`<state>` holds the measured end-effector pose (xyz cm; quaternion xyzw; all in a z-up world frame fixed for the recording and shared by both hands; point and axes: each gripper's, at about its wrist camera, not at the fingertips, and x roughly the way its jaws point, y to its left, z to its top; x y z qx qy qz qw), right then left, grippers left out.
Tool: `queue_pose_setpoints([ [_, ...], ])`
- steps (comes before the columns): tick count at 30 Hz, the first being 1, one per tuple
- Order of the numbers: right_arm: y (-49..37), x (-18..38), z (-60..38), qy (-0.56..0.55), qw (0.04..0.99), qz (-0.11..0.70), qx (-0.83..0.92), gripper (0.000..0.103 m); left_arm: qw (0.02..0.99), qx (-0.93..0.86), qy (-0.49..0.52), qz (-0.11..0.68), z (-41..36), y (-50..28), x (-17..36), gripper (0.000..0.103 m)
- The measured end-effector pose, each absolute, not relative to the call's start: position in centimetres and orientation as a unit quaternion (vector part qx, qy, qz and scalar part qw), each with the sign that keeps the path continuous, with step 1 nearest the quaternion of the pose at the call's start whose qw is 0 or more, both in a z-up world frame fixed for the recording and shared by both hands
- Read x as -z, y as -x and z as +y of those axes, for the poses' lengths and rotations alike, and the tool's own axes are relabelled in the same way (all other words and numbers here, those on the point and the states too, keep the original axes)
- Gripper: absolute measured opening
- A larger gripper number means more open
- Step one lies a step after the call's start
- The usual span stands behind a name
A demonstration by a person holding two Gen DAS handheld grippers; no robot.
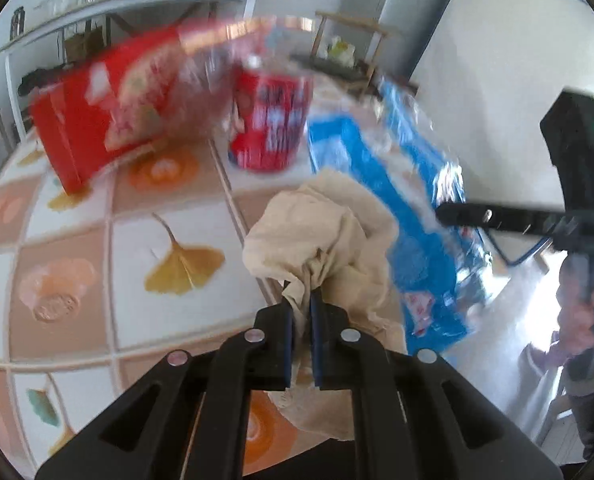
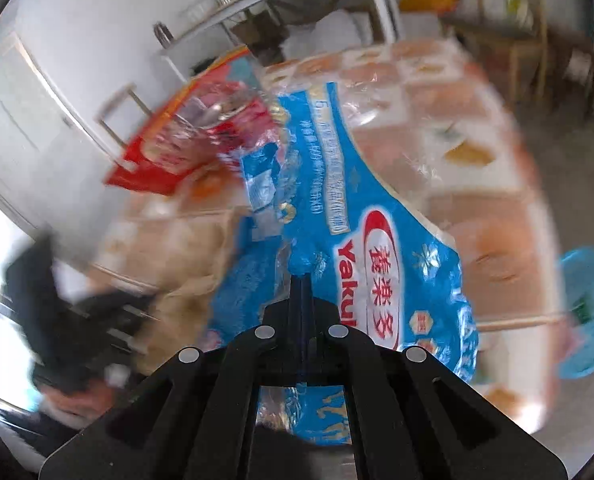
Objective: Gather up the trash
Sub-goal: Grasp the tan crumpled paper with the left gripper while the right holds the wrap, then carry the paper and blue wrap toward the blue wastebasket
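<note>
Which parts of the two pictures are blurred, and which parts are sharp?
Left wrist view: the left gripper and crumpled tissue are sharp; red box and cup are smeared. Right wrist view: the wrapper logo is readable; the table is blurred.

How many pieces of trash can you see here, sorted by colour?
Red: 2, the red box and the red cup
Blue: 1, the blue wrapper
Beige: 1, the crumpled tissue
Total: 4
</note>
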<state>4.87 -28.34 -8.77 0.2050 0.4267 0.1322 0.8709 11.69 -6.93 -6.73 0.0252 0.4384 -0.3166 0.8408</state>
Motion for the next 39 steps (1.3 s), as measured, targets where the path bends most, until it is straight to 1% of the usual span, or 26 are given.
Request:
queue_pose_setpoints([
  [2,-5.4,9.8,-29.5,-0.261,0.85,0.43,-0.158,0.0,0.843,0.319,-0.023,0.434,-7.1,-11.6,6.9,0.006],
  [5,-6.5,11.3,-31.2,-0.334,0.818,0.433,-0.178,0.005,0.843,0.32,-0.029,0.431,-7.0,-11.3,7.2,0.006],
  [6,-6.7,11.6,-31.5,-0.34,0.816,0.436,-0.17,0.015,0.843,0.321,-0.03,0.43,-7.0,-11.3,7.2,0.006],
  [7,-6.9,11.4,-31.7,-0.331,0.819,0.441,-0.161,0.022,0.843,0.321,-0.03,0.43,-6.8,-10.7,7.1,0.006],
  [9,-5.7,10.3,-31.4,-0.31,0.835,0.427,-0.157,0.05,0.844,0.321,-0.032,0.429,-6.8,-10.6,7.1,0.006],
  [12,-4.9,8.5,-31.2,-0.293,0.853,0.4,-0.164,0.064,0.845,0.321,-0.034,0.428,-6.9,-10.6,7.1,0.006],
  [14,-5.3,8.2,-31.5,-0.281,0.86,0.403,-0.137,0.07,0.846,0.319,-0.036,0.426,-6.8,-10.5,7.1,0.006],
  [17,-5.5,8.6,-31.9,-0.268,0.86,0.426,-0.083,0.07,0.846,0.319,-0.036,0.426,-6.7,-10.4,7.1,0.006],
  [19,-4.6,8.8,-32.4,-0.264,0.862,0.427,-0.064,0.071,0.845,0.32,-0.034,0.427,-6.6,-10.4,7.0,0.006],
  [20,-4.4,8.6,-32.5,-0.259,0.866,0.425,-0.056,0.072,0.845,0.32,-0.034,0.427,-6.6,-10.4,7.0,0.006],
  [21,-3.9,8.4,-32.9,-0.25,0.87,0.422,-0.046,0.077,0.845,0.321,-0.034,0.426,-6.6,-10.4,7.0,0.006],
  [22,-3.6,8.1,-32.9,-0.234,0.877,0.418,-0.03,0.08,0.845,0.321,-0.035,0.426,-6.6,-10.5,7.0,0.006],
  [24,-3.1,7.7,-33.0,-0.198,0.889,0.412,-0.003,0.09,0.845,0.322,-0.036,0.425,-6.6,-10.4,7.0,0.006],
  [25,-3.2,7.7,-33.1,-0.169,0.893,0.416,0.022,0.091,0.845,0.322,-0.036,0.425,-6.6,-10.5,7.0,0.006],
  [27,-3.9,8.4,-33.0,-0.15,0.885,0.439,0.037,0.091,0.845,0.322,-0.036,0.425,-6.6,-10.5,7.0,0.006],
  [30,-4.7,10.1,-33.3,-0.157,0.862,0.482,0.015,0.092,0.845,0.322,-0.035,0.426,-6.6,-10.5,7.0,0.006],
  [35,-4.8,10.4,-30.5,-0.106,0.858,0.503,-0.016,0.093,0.845,0.322,-0.035,0.425,-6.6,-10.4,7.0,0.006],
  [39,-4.3,10.9,-27.4,-0.016,0.854,0.518,-0.029,0.096,0.844,0.324,-0.031,0.427,-6.6,-10.5,7.0,0.006],
])
